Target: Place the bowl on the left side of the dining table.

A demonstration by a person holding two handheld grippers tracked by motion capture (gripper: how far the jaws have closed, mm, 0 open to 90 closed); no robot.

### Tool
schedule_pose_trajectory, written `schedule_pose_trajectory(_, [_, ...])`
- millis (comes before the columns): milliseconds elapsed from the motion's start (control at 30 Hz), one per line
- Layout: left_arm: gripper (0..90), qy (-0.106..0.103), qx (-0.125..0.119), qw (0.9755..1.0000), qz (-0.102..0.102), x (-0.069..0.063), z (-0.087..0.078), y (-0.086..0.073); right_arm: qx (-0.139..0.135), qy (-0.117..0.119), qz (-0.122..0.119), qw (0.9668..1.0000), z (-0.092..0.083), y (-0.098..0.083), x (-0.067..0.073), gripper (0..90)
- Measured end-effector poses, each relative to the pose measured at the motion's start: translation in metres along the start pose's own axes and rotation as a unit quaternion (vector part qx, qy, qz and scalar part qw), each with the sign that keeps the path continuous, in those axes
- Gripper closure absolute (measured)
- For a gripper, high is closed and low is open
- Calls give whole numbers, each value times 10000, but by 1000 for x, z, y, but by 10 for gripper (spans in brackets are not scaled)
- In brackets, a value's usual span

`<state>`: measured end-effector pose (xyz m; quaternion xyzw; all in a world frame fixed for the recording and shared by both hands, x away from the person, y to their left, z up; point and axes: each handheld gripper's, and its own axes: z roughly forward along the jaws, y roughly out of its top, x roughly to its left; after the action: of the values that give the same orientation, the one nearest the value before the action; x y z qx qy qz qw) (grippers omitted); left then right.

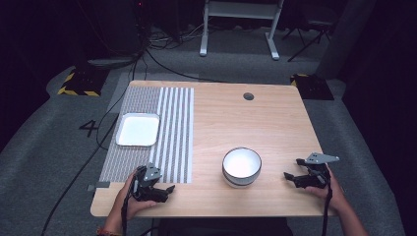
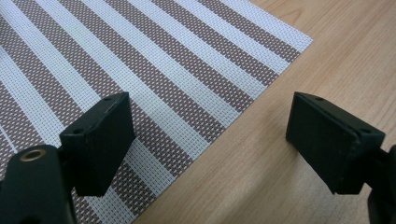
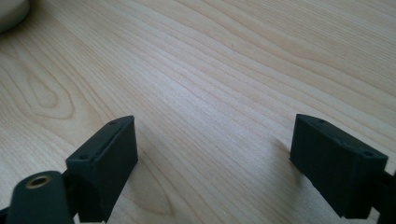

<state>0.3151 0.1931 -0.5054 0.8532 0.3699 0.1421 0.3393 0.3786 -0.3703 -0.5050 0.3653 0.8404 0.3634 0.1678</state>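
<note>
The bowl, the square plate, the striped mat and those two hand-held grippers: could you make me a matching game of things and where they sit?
Things:
1. white bowl
2. square white plate
3. striped placemat
4. right hand-held gripper

Places:
A. on the placemat
B. near the table's right front edge
C. on bare wood, front centre
D. over the table's left part

Pairs: 1-C, 2-A, 3-D, 4-B

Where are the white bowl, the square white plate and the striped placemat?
white bowl [image 1: 241, 162]: high view, on its white inside.
square white plate [image 1: 138, 130]: high view, on its flat middle.
striped placemat [image 2: 154, 70]: left gripper view, on a bare stretch of its woven stripes.
</note>
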Motion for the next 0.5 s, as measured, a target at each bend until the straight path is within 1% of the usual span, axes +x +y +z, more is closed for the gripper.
schedule_pose_trajectory(167, [152,-5,4,10000,-19,0,0,0,1,3,-1,10000,0,0,0,150])
schedule_pose_trajectory(267, [153,43,-10,10000,-8,-1,0,0,1,3,-4,10000,0,0,0,151])
schedule_pose_trajectory(367, [153,45,-6,10000,-8,-1,0,0,1,2,-3,10000,0,0,0,150])
schedule_pose_trajectory(400, [153,18,-9,10000,-41,-1,0,0,0,4,-1,10000,0,0,0,150])
schedule_pose_trajectory(467, [153,88,-9,10000,2,-1,-1,0,1,5,-2,10000,0,0,0,150])
schedule_pose_trajectory(500, [153,48,31,10000,-76,-2,-1,0,1,4,-3,10000,0,0,0,150])
